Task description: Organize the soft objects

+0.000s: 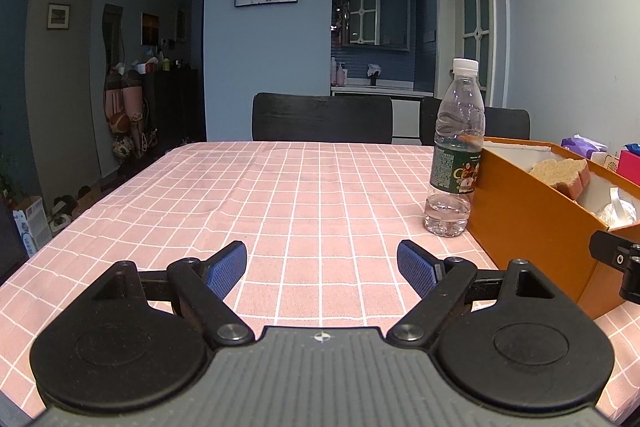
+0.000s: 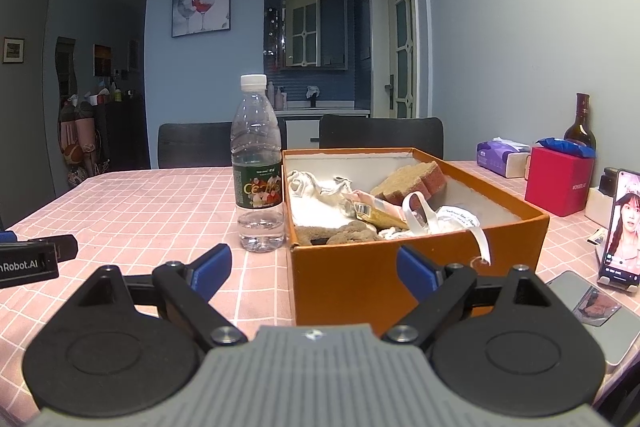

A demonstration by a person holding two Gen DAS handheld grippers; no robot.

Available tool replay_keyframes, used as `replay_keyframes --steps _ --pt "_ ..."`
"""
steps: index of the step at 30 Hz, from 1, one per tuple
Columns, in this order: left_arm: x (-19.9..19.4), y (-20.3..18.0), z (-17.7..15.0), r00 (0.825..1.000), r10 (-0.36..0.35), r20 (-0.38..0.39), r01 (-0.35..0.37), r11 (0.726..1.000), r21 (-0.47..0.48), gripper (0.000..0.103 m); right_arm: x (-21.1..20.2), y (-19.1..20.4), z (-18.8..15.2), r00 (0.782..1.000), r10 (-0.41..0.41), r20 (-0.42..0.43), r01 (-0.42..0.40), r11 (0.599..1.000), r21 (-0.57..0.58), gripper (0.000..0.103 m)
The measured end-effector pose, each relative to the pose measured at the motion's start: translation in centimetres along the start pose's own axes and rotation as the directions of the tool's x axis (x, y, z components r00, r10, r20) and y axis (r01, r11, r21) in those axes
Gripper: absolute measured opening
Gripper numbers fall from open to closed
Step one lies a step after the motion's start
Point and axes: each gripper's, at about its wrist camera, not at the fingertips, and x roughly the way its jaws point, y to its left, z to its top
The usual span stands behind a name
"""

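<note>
An orange cardboard box [image 2: 416, 267] stands on the pink checked tablecloth and holds soft things: a tan and red sponge [image 2: 412, 181], white cloth [image 2: 316, 193], a brown rag [image 2: 344, 231], crumpled white paper with a ribbon [image 2: 448, 221] and a small packet [image 2: 374, 213]. My right gripper [image 2: 314, 269] is open just in front of the box's near wall, nothing between its blue pads. My left gripper [image 1: 322, 267] hovers open over bare tablecloth, left of the box [image 1: 536, 227]; the sponge [image 1: 562, 173] shows over the box's rim.
A clear water bottle [image 2: 258, 167] [image 1: 456, 155] stands against the box's left corner. Right of the box are a purple tissue pack [image 2: 502, 157], a red box [image 2: 558, 183], a dark bottle [image 2: 580, 125], a propped phone [image 2: 622, 227] and a flat silver device [image 2: 592, 311]. Black chairs [image 1: 322, 119] line the far edge.
</note>
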Motion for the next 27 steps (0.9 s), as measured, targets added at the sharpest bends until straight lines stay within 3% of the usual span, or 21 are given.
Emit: replay_keyframes --steps 27 --pt "-0.32 -0.25 0.30 1.000 -0.009 0.010 0.008 1.000 0.026 0.100 -0.29 -0.30 -0.22 1.000 -0.003 0.009 0.003 1.000 0.005 0.089"
